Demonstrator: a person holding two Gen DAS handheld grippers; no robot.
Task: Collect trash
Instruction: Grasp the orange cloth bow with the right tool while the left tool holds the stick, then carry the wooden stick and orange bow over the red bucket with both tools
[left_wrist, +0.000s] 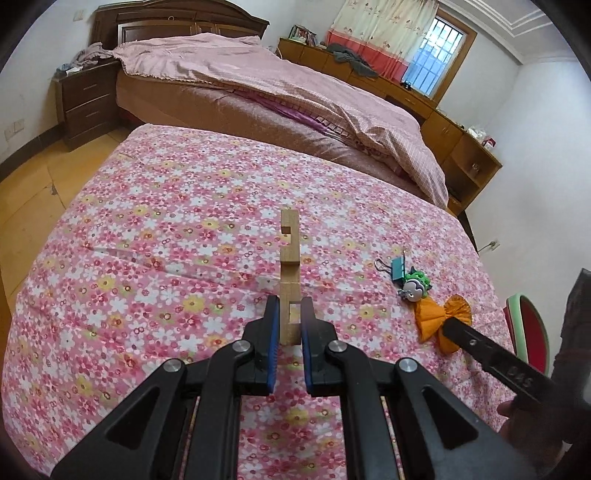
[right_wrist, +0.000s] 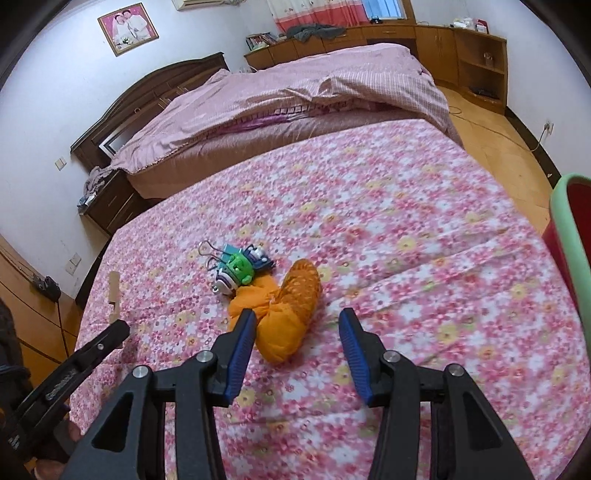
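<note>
My left gripper (left_wrist: 290, 301) is shut on a notched wooden strip (left_wrist: 289, 254), which sticks up and forward from its blue pads over the floral cloth. The same strip (right_wrist: 113, 291) shows at the left of the right wrist view. My right gripper (right_wrist: 297, 314) is open, hanging just above an orange mesh bundle (right_wrist: 291, 306) that lies between and beyond its fingertips; the pads are not pressing on it. Touching the bundle's far side are a green toy figure (right_wrist: 240, 267) and a teal binder clip (right_wrist: 229, 251). In the left wrist view one right finger (left_wrist: 480, 343) reaches the orange bundle (left_wrist: 439, 317).
A table under a pink floral cloth (left_wrist: 166, 221) carries everything. A red bin with a green rim (right_wrist: 570, 236) stands at its right edge. Behind the table is a bed with a pink quilt (left_wrist: 295, 85), and wooden cabinets (left_wrist: 454, 129) line the wall.
</note>
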